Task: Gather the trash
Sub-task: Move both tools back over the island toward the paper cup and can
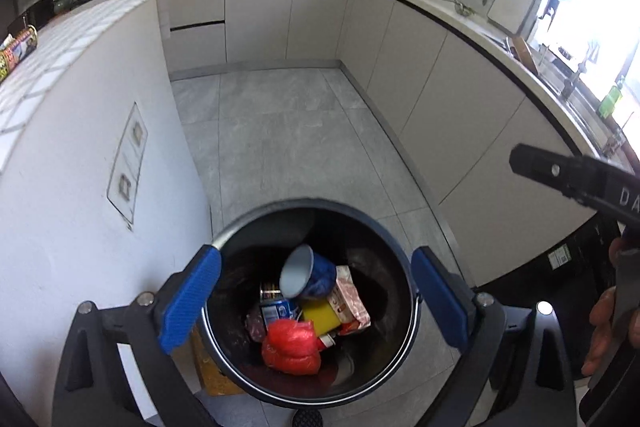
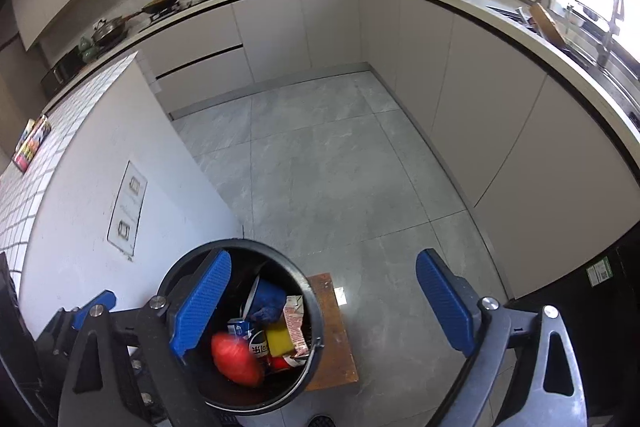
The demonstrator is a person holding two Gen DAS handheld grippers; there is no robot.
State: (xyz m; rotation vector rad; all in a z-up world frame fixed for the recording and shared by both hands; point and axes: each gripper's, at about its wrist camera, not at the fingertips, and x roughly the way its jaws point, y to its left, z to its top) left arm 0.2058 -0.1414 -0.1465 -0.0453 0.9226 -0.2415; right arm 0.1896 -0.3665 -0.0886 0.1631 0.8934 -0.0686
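Left wrist view: the left gripper is held released and empty above the black bin, where a red bag, blue paper cup and cartons are already collected, while the right gripper is likewise spread empty; little seems left.

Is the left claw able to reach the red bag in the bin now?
Probably yes: the left claw is open above the open bin, and the red bag lies on top, uncovered.
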